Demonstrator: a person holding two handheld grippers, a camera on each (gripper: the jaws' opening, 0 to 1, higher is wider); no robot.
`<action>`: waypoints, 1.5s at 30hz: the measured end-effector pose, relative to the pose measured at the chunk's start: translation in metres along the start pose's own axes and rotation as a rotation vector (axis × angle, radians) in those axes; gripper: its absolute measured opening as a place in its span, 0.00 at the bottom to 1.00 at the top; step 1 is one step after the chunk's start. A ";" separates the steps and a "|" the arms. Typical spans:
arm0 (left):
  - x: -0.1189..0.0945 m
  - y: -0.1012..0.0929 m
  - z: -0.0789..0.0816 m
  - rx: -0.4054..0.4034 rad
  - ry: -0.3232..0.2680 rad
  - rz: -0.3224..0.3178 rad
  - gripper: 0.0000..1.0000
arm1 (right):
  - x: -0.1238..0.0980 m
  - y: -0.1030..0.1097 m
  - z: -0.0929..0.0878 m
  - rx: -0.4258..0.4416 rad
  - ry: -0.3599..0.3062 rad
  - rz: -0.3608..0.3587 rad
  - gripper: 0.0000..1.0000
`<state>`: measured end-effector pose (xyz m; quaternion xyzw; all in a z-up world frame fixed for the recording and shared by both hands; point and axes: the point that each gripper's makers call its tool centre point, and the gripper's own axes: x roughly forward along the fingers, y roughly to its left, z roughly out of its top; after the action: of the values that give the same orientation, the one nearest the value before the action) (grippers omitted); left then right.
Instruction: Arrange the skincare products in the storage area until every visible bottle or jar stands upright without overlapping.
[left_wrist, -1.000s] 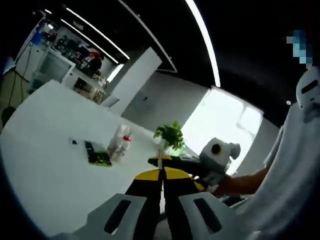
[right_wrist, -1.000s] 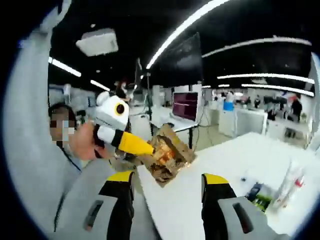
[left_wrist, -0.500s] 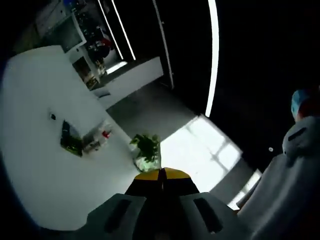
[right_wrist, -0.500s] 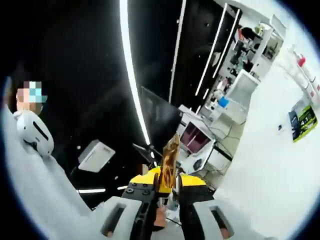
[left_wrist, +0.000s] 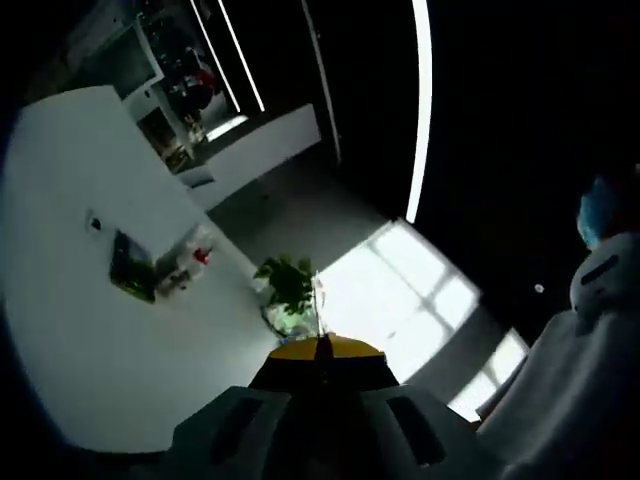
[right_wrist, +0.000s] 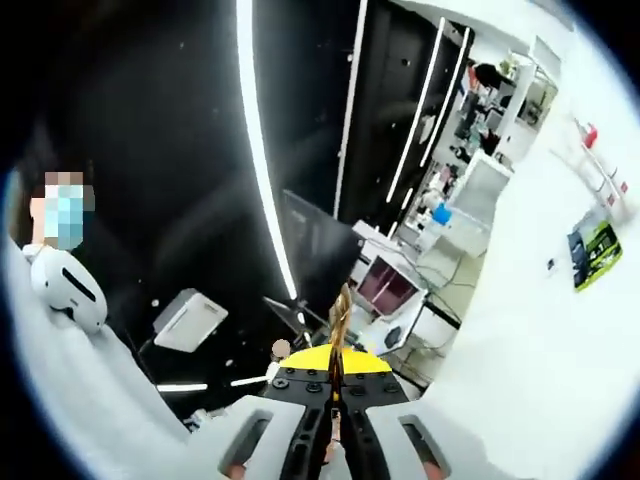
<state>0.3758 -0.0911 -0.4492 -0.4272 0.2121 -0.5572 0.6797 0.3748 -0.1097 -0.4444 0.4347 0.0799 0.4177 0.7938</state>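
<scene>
Far off on the white table (left_wrist: 90, 340) stand a few skincare bottles (left_wrist: 188, 265), one with a red cap, beside a flat green and black box (left_wrist: 128, 268). The right gripper view has the same bottles (right_wrist: 600, 165) and box (right_wrist: 593, 255) at its right edge, tiny. My left gripper (left_wrist: 322, 350) is shut, yellow tips pressed together, with a thin pale sliver at the seam. My right gripper (right_wrist: 336, 365) is shut on a crinkled golden-brown packet (right_wrist: 339, 315), seen edge-on and sticking up from the jaws. Both grippers are held well away from the bottles.
A potted green plant (left_wrist: 287, 285) stands near the table's far edge. A person in white (left_wrist: 580, 370) is close on the right of the left gripper view, and on the left (right_wrist: 70, 380) of the right gripper view. Desks, monitors and ceiling lights lie behind.
The right gripper was open a second ago with the packet held in front by the left gripper; now it is shut on the packet. Both cameras rolled, swinging the table sideways.
</scene>
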 end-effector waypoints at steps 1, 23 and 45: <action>-0.001 0.001 -0.004 -0.019 0.024 0.000 0.00 | 0.000 0.000 -0.001 -0.017 0.025 -0.006 0.00; -0.008 -0.001 0.010 -0.048 -0.028 -0.033 0.00 | 0.004 0.012 -0.031 -0.067 0.429 0.099 0.00; -0.016 0.010 0.019 -0.140 -0.095 0.012 0.00 | 0.017 -0.001 0.006 0.218 0.217 0.068 0.00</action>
<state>0.3915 -0.0698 -0.4495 -0.4985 0.2206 -0.5160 0.6607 0.3893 -0.1012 -0.4374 0.4731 0.1953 0.4778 0.7139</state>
